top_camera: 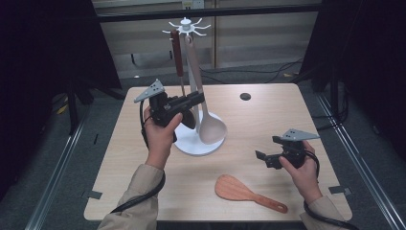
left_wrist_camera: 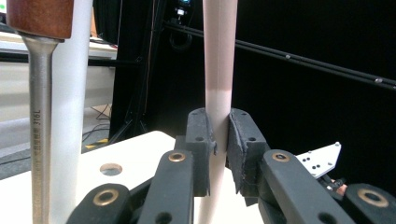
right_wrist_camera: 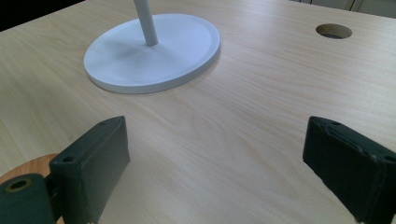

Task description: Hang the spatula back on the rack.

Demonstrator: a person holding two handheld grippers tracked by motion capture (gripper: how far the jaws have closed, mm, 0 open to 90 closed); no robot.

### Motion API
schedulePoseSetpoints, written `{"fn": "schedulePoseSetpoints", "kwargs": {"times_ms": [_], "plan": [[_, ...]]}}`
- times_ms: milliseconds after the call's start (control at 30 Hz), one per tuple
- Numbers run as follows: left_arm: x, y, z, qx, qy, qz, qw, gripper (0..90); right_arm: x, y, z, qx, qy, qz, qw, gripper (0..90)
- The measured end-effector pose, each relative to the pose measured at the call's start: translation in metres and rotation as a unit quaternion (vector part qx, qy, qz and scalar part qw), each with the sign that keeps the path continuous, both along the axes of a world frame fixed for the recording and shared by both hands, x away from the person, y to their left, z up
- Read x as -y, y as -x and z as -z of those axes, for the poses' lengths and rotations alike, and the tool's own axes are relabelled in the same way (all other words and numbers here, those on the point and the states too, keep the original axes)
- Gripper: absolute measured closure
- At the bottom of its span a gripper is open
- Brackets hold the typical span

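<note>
A white utensil stand (top_camera: 199, 142) with a hook crown stands mid-table. From it hang a beige ladle (top_camera: 211, 127) and a brown-handled metal utensil (top_camera: 178, 53). My left gripper (top_camera: 198, 98) is shut on the ladle's handle (left_wrist_camera: 219, 60) about halfway down, and both pads (left_wrist_camera: 200, 140) press its sides. The brown-handled utensil (left_wrist_camera: 39, 18) and the white pole (left_wrist_camera: 70, 93) rise just left of it. A wooden rice paddle (top_camera: 235, 189) lies flat near the front edge. My right gripper (top_camera: 268, 147) hovers open to the paddle's upper right, and in its own view the right gripper (right_wrist_camera: 219, 163) has bare table between its jaws.
A round cable hole (top_camera: 245, 96) sits at the table's back right. The stand's round base (right_wrist_camera: 154, 51) lies ahead of the right gripper, with the paddle's edge (right_wrist_camera: 28, 165) at its lower left. Dark curtains and floor rails flank the table.
</note>
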State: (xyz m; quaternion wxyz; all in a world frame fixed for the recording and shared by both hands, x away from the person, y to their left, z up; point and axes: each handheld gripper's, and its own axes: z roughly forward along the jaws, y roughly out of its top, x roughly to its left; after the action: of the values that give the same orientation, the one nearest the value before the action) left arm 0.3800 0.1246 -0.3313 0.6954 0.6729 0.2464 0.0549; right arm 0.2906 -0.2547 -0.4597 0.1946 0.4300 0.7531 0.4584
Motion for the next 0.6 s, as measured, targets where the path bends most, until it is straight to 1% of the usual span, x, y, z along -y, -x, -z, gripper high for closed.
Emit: {"fn": "schedulePoseSetpoints", "kwargs": {"times_ms": [67,100,133,167,233,267,400,500,533,600], "plan": [[-0.001,-0.001,0.001,-0.001,-0.001,-0.002,1.0000,79.0,0.000,0.000,0.000,0.000,-0.001,0.001,1.0000,6.6],[0.000,-0.001,0.002,-0.007,0.006,-0.007,0.9999,78.8,0.000,0.000,0.000,0.000,-0.001,0.000,1.0000,6.6],[0.000,-0.001,0.002,-0.007,0.006,-0.007,0.9999,78.5,0.000,0.000,0.000,0.000,-0.001,0.000,1.0000,6.6],[0.000,-0.001,0.002,-0.012,0.010,-0.010,0.9998,78.5,0.000,0.000,0.000,0.000,-0.001,0.000,1.0000,6.6],[-0.001,-0.001,0.004,-0.013,0.011,-0.016,0.9997,78.0,0.000,0.000,0.000,0.002,0.003,-0.004,1.0000,6.7],[-0.001,-0.001,0.004,-0.014,0.014,-0.017,0.9997,77.8,0.000,0.000,0.000,0.001,0.002,-0.002,1.0000,6.7],[-0.004,-0.001,0.007,-0.016,0.016,-0.032,0.9992,76.9,0.000,0.000,0.000,0.000,0.002,-0.004,1.0000,6.7],[-0.007,-0.001,0.009,-0.022,0.024,-0.041,0.9986,75.9,-0.001,0.000,0.000,0.003,0.002,-0.003,1.0000,7.1],[-0.007,-0.001,0.010,-0.024,0.030,-0.045,0.9983,75.3,0.000,0.001,-0.001,0.005,0.003,-0.002,1.0000,7.6],[-0.008,-0.001,0.011,-0.022,0.026,-0.046,0.9984,75.1,-0.001,0.001,-0.001,0.005,0.000,-0.001,1.0000,7.6]]}}
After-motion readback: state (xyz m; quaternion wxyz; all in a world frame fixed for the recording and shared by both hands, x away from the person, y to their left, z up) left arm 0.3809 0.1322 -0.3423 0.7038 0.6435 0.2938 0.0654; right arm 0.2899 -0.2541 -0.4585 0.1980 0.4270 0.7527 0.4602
